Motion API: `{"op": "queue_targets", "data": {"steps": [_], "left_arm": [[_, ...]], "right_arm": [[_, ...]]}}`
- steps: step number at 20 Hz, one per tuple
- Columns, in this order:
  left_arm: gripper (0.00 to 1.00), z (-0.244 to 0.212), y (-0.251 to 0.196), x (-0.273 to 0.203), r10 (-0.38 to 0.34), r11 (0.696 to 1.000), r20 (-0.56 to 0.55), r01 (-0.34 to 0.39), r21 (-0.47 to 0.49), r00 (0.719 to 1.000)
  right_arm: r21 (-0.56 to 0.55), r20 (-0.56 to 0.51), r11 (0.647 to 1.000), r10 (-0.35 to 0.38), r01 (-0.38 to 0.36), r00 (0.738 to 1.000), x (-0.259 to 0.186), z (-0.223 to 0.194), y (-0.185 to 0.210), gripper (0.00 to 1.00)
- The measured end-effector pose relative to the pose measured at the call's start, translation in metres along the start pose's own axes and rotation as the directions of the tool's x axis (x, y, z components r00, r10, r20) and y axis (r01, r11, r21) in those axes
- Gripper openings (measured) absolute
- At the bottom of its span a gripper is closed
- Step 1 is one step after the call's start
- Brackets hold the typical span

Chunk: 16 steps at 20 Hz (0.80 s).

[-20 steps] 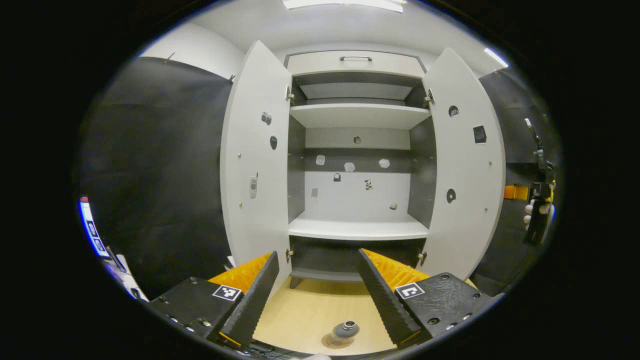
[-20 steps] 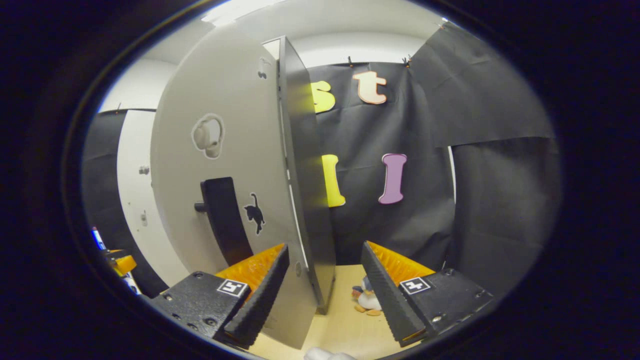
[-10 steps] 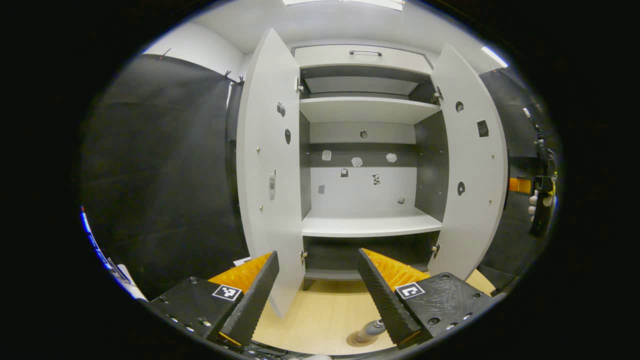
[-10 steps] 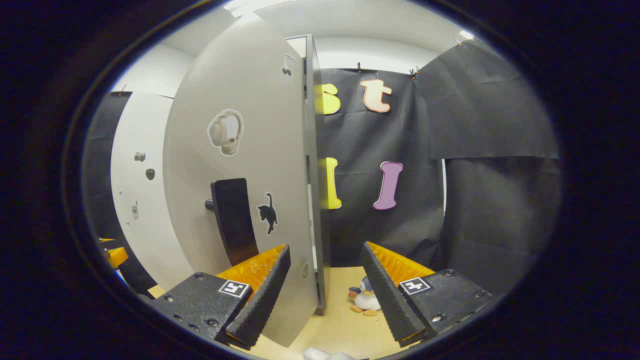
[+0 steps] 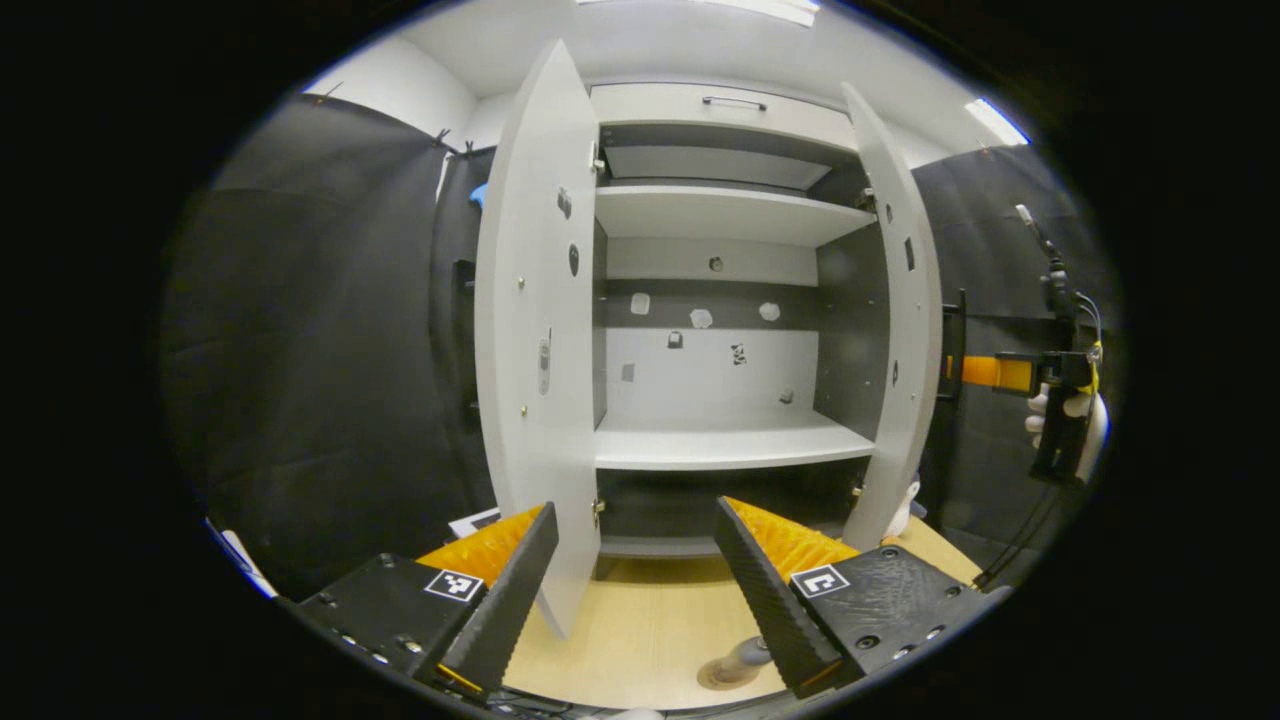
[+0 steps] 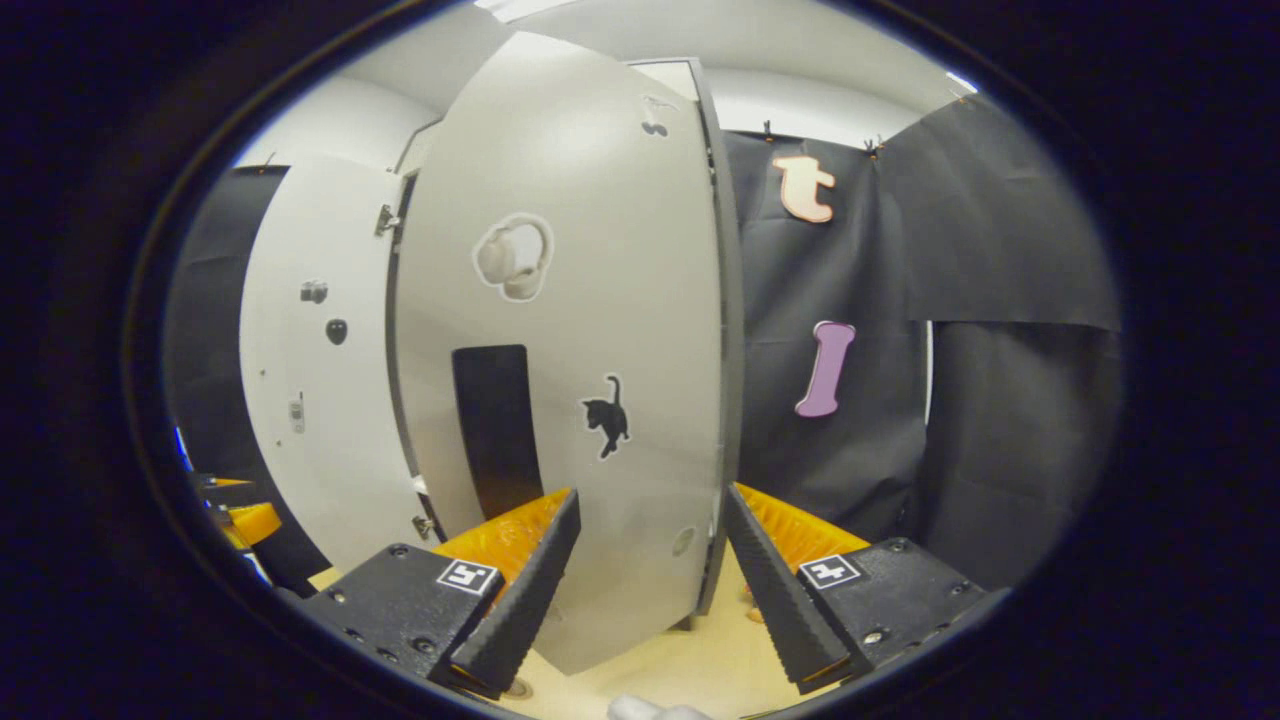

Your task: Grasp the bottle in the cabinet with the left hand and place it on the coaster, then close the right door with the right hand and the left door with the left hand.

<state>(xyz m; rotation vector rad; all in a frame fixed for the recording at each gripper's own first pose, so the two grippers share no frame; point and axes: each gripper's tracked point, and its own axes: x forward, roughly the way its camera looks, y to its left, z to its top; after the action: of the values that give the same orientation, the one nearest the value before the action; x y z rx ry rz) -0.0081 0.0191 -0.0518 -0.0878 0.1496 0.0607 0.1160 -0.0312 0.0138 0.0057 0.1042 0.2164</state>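
ahead of your left gripper's fingers the pale wooden table [image 5: 650, 625] carries the cabinet [image 5: 715, 300], standing on it straight ahead. just by the inner edge of your right-hand finger a round coaster [image 5: 722, 679] lies flat on the wood, and the bottle [image 5: 742, 656] stands on it, partly hidden behind that finger.

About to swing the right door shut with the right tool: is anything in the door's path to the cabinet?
Nothing visible blocks it. The right door swings over bare shelves; the bottle sits forward on its coaster, clear of it.
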Motion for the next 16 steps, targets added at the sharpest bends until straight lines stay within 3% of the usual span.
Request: {"op": "queue_targets", "data": {"steps": [4,12,16], "left_arm": [[0.99,0.003,-0.005,0.007,-0.055,0.998,0.005,0.055,0.013,0.998],[0.96,0.010,-0.019,0.015,-0.177,0.984,0.025,0.176,0.009,0.984],[0.99,0.015,-0.002,0.007,-0.191,0.982,0.043,0.190,0.015,0.981]], "right_arm": [[-0.008,-0.002,1.000,0.005,-0.005,1.000,-0.015,-0.005,0.018,0.94],[-0.037,-0.016,0.987,-0.155,0.155,0.988,-0.065,-0.027,0.012,0.96],[-0.026,-0.028,0.982,-0.190,0.189,0.981,-0.085,-0.049,0.032,0.98]]}}
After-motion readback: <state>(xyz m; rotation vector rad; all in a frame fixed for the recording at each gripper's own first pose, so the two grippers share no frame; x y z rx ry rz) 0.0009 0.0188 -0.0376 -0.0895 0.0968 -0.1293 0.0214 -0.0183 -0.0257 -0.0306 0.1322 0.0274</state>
